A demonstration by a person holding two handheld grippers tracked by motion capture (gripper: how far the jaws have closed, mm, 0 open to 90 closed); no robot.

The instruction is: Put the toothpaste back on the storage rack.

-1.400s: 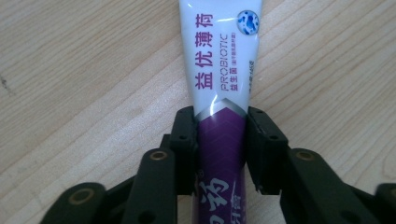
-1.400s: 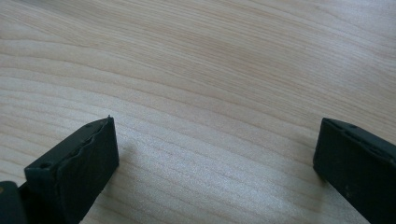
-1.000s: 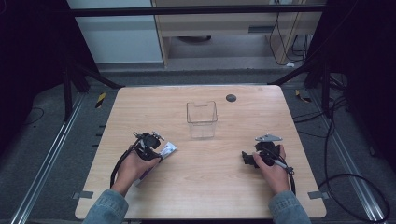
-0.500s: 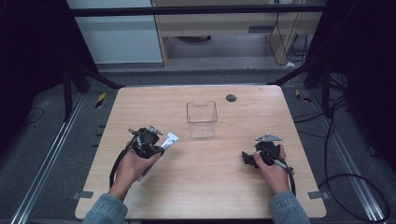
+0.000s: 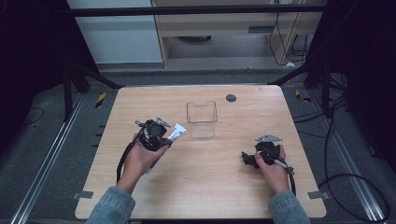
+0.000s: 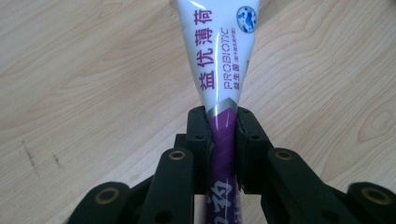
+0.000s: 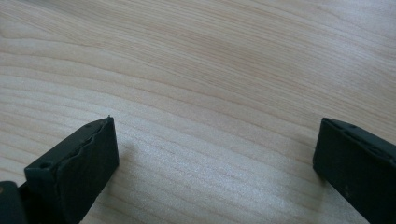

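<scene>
Left claw (image 5: 164, 136) risen since earlier, toothpaste tube (image 6: 224, 65) clamped between its jaws

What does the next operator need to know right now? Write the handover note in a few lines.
Left gripper: shut on the toothpaste tube, clamped at its purple end, tube lifted off the table.
Right gripper: open, nothing between its jaws, resting low over the table at the right.
Clear bin: upright mid-table, looks empty; the tube's tip is just left of it.
Done: tube picked up.
Left: probably carry the tube over the bin and drop it in.
</scene>
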